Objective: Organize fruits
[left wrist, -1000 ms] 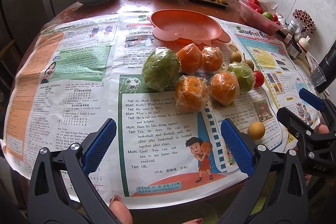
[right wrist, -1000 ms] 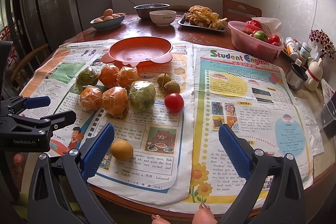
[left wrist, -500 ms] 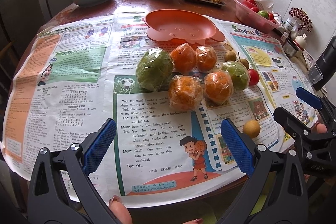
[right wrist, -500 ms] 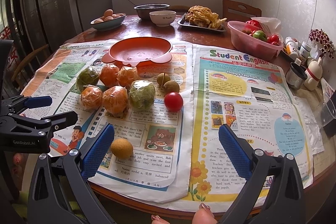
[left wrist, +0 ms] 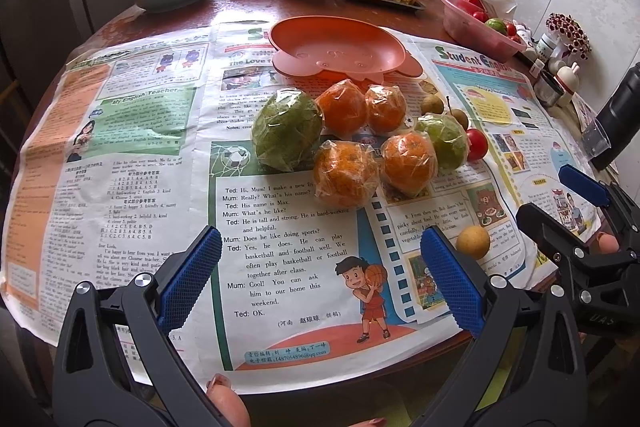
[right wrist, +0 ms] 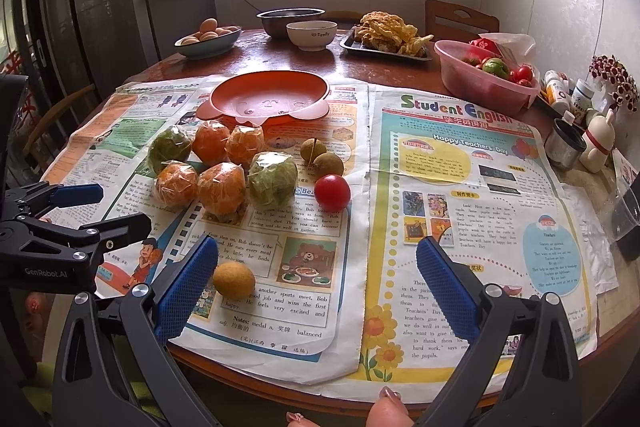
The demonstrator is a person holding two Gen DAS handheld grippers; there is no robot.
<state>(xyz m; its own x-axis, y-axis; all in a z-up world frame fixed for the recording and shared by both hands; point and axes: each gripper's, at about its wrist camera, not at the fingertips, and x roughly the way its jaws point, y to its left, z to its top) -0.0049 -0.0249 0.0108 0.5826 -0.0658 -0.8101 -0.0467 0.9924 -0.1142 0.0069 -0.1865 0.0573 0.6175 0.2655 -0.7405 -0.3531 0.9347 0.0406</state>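
Left tool [left wrist: 320,279] edged fwd toward wrapped oranges [left wrist: 346,173], jaws apart.

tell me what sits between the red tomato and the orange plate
Two small brown fruits sit between the red tomato and the orange plate, clearest in the right wrist view; otherwise only newspaper.

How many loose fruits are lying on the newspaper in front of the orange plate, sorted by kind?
Wrapped oranges: 4
Wrapped green citrus fruits: 2
Small brown round fruits: 3
Red tomato: 1
Total: 10
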